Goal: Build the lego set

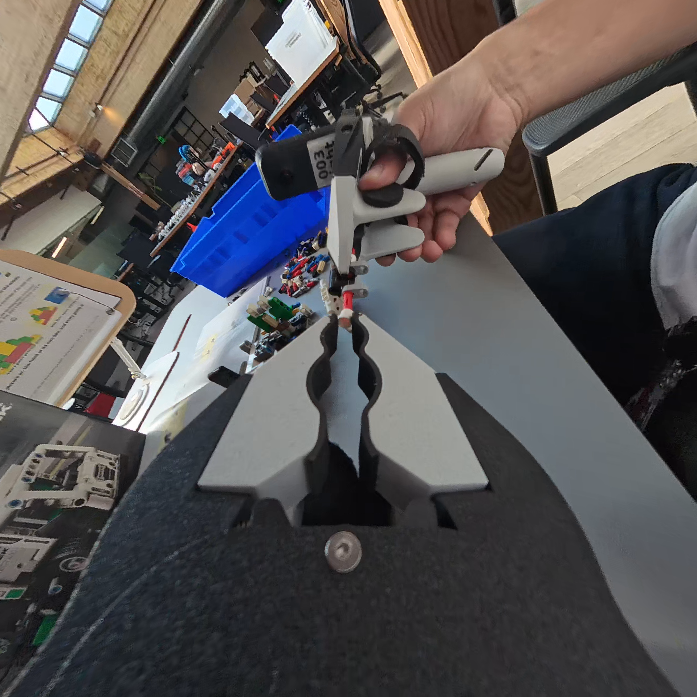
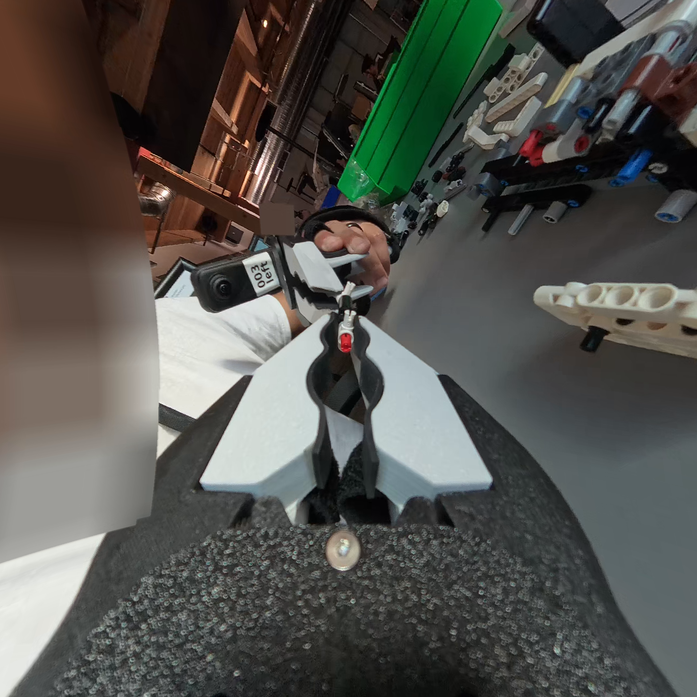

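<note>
Grey table carried a blue bin and a heap of small red, blue and black pins, workshop benches blurring behind. Both claws met over it on one small assembly of grey connectors and a red axle. Left claw pinched narrow on its white-collared red end, right claw clamped narrow on the other end.
</note>
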Tool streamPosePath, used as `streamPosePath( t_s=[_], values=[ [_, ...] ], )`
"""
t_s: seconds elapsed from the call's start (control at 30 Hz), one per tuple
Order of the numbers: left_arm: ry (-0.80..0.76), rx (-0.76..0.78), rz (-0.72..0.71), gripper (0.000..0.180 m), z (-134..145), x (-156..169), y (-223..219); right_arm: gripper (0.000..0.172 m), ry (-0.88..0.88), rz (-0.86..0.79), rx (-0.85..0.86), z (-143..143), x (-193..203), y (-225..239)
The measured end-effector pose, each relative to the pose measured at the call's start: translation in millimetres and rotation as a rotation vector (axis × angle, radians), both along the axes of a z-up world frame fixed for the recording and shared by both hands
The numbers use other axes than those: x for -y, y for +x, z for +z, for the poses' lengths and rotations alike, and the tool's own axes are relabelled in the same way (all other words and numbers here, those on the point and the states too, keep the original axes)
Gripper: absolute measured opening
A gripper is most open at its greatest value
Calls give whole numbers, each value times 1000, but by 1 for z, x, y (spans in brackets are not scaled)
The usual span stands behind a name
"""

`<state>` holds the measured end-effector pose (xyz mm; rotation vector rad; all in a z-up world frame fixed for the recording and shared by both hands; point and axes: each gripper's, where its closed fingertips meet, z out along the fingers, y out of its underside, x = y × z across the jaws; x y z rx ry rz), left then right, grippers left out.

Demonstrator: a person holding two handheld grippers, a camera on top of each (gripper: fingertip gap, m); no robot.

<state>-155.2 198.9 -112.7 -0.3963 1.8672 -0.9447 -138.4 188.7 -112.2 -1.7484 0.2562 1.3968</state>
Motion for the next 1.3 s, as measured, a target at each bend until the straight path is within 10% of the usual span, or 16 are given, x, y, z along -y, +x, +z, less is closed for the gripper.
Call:
streamPosePath(
  t_s=[0.03,0.37,1.3],
  values=[
    [-5,-46,3,4,-6,-2,0,5,-19,-15,59,-6,-1,2],
    [-171,-634,-62,5,-64,8,-15,6,-67,-33,302,-31,4,16],
    [-89,-665,-92,27,-75,15,-20,6,-56,-21,312,-32,5,13]
  ],
)
